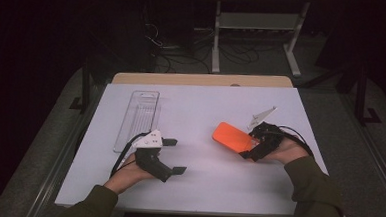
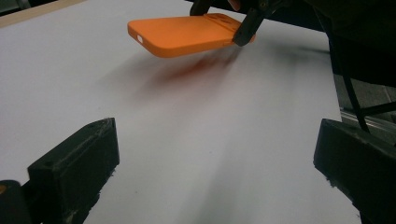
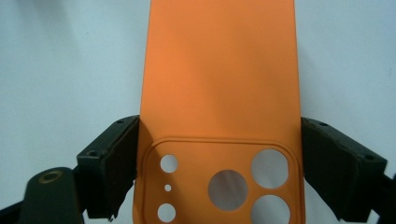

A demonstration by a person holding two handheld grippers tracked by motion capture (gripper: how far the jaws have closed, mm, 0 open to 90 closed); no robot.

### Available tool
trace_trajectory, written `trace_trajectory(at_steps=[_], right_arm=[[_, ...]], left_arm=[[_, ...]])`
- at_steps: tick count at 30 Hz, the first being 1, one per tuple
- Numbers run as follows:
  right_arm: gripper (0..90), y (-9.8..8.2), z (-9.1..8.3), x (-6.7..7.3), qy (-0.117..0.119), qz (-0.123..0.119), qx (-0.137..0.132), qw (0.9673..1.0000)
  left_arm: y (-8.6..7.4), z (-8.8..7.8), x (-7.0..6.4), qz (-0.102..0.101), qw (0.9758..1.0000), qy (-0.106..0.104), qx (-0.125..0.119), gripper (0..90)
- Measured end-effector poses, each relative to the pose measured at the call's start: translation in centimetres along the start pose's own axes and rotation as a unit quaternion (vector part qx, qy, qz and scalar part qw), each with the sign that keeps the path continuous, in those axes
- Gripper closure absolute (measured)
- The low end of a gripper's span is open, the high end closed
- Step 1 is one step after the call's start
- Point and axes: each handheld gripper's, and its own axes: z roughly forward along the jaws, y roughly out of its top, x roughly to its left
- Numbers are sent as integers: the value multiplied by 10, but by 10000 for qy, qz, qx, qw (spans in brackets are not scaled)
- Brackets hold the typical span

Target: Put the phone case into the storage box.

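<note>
While the left gripper (image 1: 171, 157) rests on the white table (image 1: 201, 104) at about 7 o'clock with its jaws spread wide and nothing between them, the right gripper (image 1: 251, 144) at about 4 o'clock clamps an orange phone case (image 1: 231, 137) across its width. Both pads (image 3: 112, 163) press the long side edges at the camera-cutout end; the rest of the case juts out past the jaws, clear above the tabletop. A clear plastic tray (image 1: 139, 116) lies at 10 o'clock.
</note>
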Motion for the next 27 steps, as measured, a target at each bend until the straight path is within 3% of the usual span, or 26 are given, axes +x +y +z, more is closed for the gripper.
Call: trace_trajectory(at_steps=[12, 23, 27], right_arm=[[157, 6, -10, 4, 9, -178, -80, 9998], [157, 12, -14, 9, 60, -340, -66, 9994], [156, 13, -14, 10, 80, -375, -68, 9992]], left_arm=[[1, 0, 1, 27, 10000, -40, 59, 0], [11, -4, 3, -9, 9996, -229, 163, 0], [17, -5, 3, 95, 9990, -323, 281, 0]])
